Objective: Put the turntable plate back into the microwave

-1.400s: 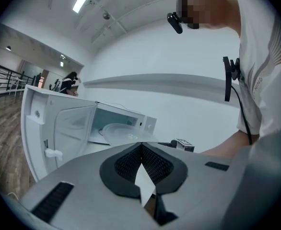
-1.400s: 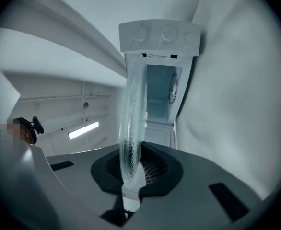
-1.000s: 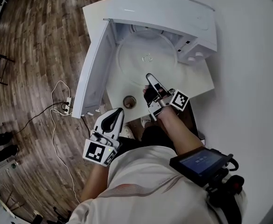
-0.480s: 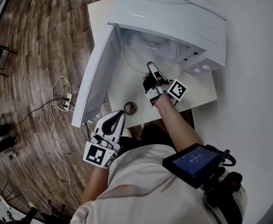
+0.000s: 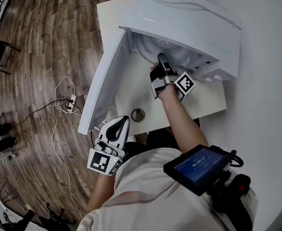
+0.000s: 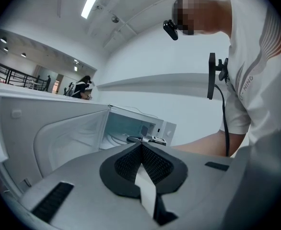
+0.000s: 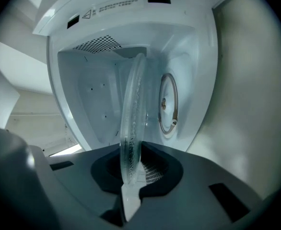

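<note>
The head view looks steeply down from above the person's shoulders onto the white bench (image 5: 141, 96), the open microwave (image 5: 189, 23) and the wood floor (image 5: 35, 57). The left gripper view rides low behind the left tongs (image 6: 141, 147), facing about level toward the microwave's mouth from well back. The right gripper view sits close at that mouth, looking in along the right tongs (image 7: 133, 162) past the edge-on turntable plate (image 7: 131, 114). It seems rolled sideways, with the roller ring (image 7: 168, 104) at right. All three share the cavity.
</note>
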A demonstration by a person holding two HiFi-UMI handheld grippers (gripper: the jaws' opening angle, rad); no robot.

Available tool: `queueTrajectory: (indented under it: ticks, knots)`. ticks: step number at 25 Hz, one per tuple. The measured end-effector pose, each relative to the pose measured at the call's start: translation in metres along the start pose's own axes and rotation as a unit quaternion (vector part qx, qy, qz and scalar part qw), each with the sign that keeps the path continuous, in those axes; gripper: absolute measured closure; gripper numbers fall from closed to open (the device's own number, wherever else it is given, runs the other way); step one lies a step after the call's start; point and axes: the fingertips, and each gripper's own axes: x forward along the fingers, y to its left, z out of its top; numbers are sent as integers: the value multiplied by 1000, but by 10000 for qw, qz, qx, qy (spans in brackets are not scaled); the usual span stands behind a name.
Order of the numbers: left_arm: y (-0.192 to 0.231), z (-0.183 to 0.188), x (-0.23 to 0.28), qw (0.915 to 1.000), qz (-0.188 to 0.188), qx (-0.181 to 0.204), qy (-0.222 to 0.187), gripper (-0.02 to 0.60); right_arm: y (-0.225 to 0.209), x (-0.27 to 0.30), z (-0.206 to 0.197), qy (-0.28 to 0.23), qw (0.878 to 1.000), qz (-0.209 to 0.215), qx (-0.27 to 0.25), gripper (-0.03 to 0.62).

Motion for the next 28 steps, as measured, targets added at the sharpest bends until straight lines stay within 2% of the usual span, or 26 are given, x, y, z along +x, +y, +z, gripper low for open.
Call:
queueTrajectory:
  ticks: [12,28]
  knots:
    - [1,4,-8,9998,76,-143,-123,571,4,34,19,-250,9987,-426,-87,565]
    - [9,14,-18,9993,194,-262,-196,571,4,56,22,-431,9953,-872,-11,565]
